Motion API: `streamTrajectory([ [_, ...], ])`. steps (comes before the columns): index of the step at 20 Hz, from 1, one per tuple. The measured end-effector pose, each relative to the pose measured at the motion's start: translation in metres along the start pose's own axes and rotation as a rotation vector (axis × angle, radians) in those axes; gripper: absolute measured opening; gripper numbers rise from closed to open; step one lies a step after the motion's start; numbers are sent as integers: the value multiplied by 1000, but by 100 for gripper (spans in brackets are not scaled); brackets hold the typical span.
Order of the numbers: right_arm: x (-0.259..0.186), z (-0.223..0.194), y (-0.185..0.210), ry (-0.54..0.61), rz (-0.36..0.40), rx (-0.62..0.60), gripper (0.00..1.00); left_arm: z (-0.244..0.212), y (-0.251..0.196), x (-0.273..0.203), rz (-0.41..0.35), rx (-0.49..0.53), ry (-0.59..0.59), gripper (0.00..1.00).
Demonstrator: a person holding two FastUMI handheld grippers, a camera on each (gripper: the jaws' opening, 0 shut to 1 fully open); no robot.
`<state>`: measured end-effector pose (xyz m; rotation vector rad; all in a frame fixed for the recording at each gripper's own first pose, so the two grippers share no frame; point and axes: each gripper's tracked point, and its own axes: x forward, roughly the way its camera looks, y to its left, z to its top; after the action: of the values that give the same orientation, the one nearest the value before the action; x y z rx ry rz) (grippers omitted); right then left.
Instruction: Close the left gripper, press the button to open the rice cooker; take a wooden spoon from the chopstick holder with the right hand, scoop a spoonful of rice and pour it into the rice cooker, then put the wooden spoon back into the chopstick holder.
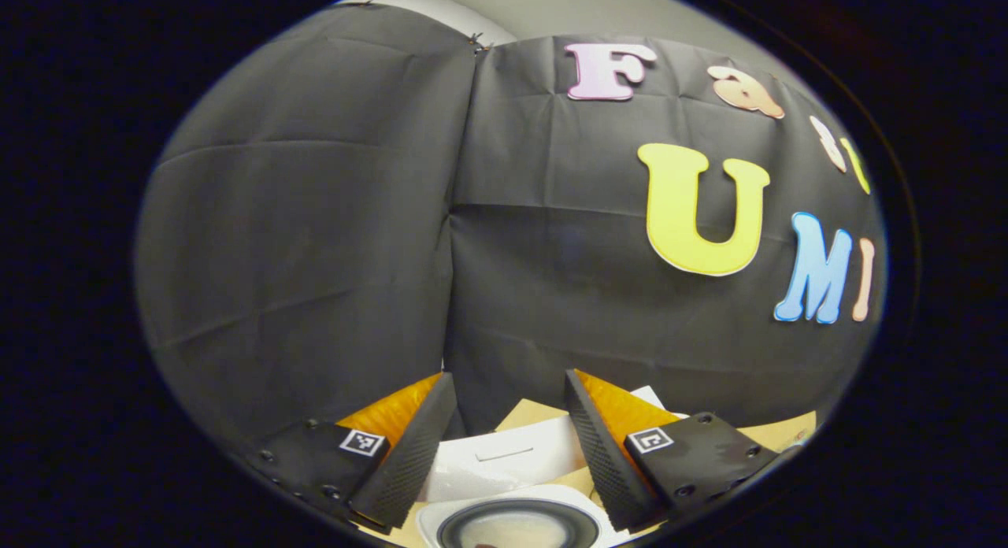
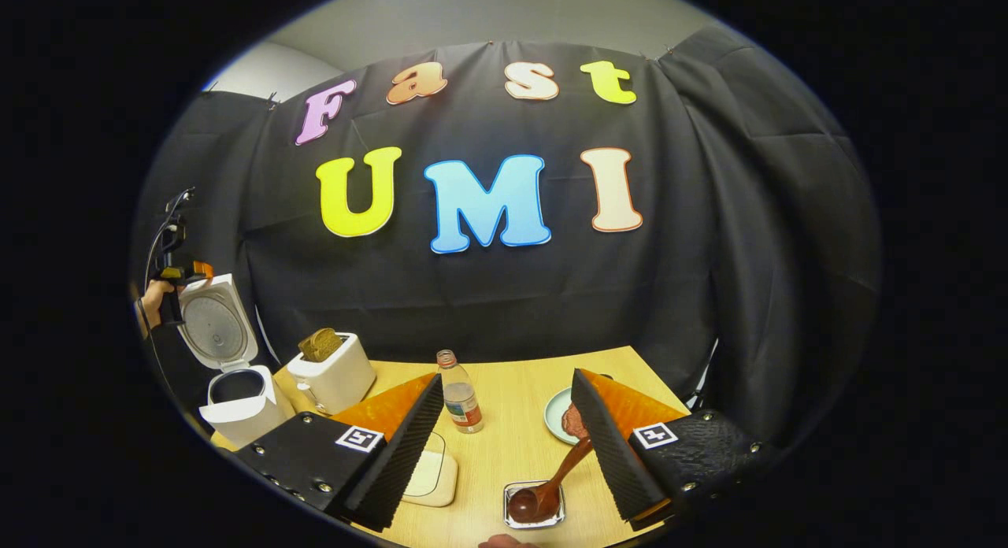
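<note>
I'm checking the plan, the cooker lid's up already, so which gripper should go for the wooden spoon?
Right: the wooden spoon lies just ahead of the open right gripper, while the left gripper hangs over the rice cooker.

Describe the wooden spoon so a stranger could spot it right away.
In the right gripper view, find the wooden table and its near edge. A small metal tray sits there, and the wooden spoon rests with its bowl in it. It is the dark reddish-brown item.
</note>
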<state>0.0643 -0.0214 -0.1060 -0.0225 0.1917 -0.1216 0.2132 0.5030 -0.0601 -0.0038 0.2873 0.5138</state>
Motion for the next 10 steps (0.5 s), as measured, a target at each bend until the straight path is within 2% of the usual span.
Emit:
streamTrajectory([
  [2,-2,8,5,-15,20,-13,99,-5,-7,-17,-6,-8,-15,99],
  [4,-8,27,9,-59,38,-13,99,-12,-14,-33,-12,-12,-39,95],
  [7,-19,55,11,-121,55,-10,96,-26,-24,-56,-9,0,-83,96],
  [9,-24,65,11,-140,64,-15,99,-37,-30,-70,-9,16,-112,92],
  [10,-26,67,10,-146,64,-20,99,-42,-33,-75,-10,22,-123,95],
])
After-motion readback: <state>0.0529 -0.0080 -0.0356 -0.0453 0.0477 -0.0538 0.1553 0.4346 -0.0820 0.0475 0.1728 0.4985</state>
